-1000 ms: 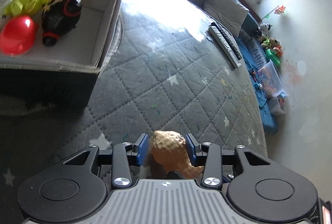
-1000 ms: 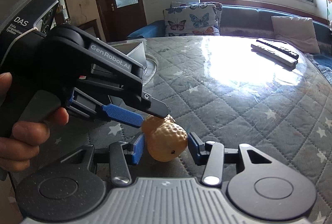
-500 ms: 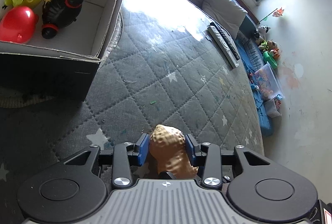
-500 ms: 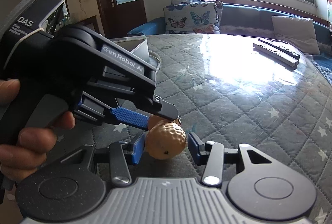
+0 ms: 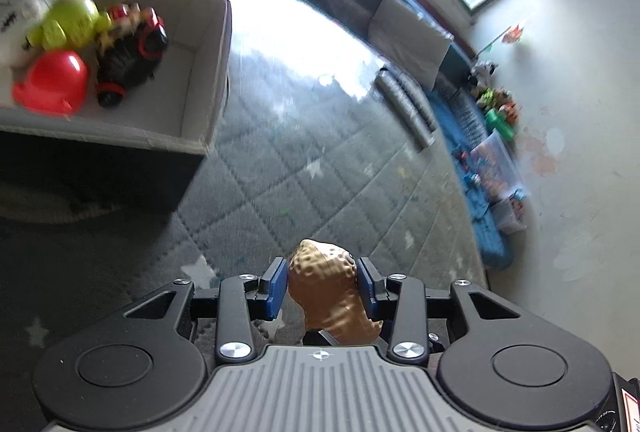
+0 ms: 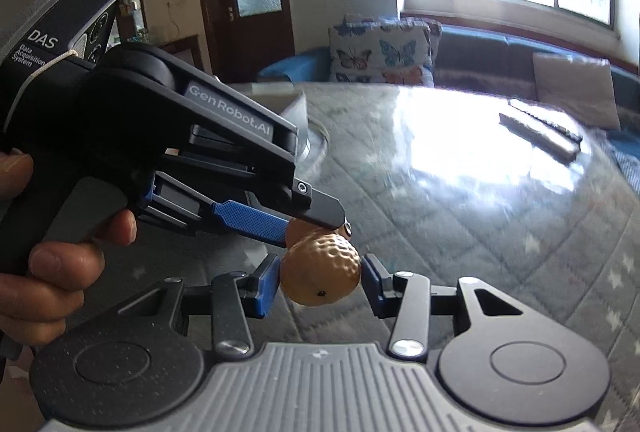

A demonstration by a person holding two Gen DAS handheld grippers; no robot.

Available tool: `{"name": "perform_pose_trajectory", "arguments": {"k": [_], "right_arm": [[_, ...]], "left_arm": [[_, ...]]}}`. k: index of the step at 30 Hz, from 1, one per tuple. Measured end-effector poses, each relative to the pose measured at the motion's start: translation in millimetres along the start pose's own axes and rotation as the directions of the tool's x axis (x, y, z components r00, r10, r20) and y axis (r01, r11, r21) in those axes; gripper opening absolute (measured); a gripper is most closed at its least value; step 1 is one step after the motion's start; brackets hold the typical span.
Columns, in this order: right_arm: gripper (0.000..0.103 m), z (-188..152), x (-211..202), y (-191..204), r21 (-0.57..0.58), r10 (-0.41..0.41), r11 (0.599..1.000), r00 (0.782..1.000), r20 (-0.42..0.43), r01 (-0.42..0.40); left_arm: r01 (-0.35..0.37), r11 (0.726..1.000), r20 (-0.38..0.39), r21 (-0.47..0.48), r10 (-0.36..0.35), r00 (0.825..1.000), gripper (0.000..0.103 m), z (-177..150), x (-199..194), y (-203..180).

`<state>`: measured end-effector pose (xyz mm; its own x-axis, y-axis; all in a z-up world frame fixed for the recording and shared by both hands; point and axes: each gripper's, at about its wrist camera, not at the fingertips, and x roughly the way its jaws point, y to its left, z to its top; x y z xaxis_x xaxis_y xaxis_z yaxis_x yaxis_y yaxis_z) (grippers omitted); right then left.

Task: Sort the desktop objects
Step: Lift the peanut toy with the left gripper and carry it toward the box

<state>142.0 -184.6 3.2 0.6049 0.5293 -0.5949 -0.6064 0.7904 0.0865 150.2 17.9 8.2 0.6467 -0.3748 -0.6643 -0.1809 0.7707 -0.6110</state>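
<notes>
Between both grippers, left gripper (image 5: 322, 286) and right gripper (image 6: 320, 282) each clamp the peanut toy (image 5: 332, 296). One gripper should let go before the carry to the box (image 5: 200, 72).

**Two handheld grippers clamped on one toy**

The black left gripper with blue pads (image 6: 320, 232), held in a bare hand (image 6: 52, 272), pinched a tan, dimpled peanut-shaped toy (image 5: 328, 292). The matching right gripper (image 6: 320, 280) gripped the toy's other lobe. Both angled downward.

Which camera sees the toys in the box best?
The left wrist view. It looks down into the white box and shows the green toy, red toy and black toy. The right wrist view shows only the box's corner, no toys.
</notes>
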Motion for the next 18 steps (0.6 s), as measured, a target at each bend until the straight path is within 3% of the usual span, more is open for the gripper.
{"name": "perform_pose_trajectory", "arguments": {"k": [9,18], "right_arm": [[0.044,46,3,48,-0.129,0.086,0.989,0.992,0.097,-0.073],[0.044,95,51,108,-0.214,0.283,0.942,0.954,0.1,-0.257]], "left_arm": [[-0.013,0.999,0.172,-0.035,0.019,0.985,0.041,32,-65,19],[-0.099,0.986,0.275,-0.136,0.133,0.952,0.041,77,-119,77]]}}
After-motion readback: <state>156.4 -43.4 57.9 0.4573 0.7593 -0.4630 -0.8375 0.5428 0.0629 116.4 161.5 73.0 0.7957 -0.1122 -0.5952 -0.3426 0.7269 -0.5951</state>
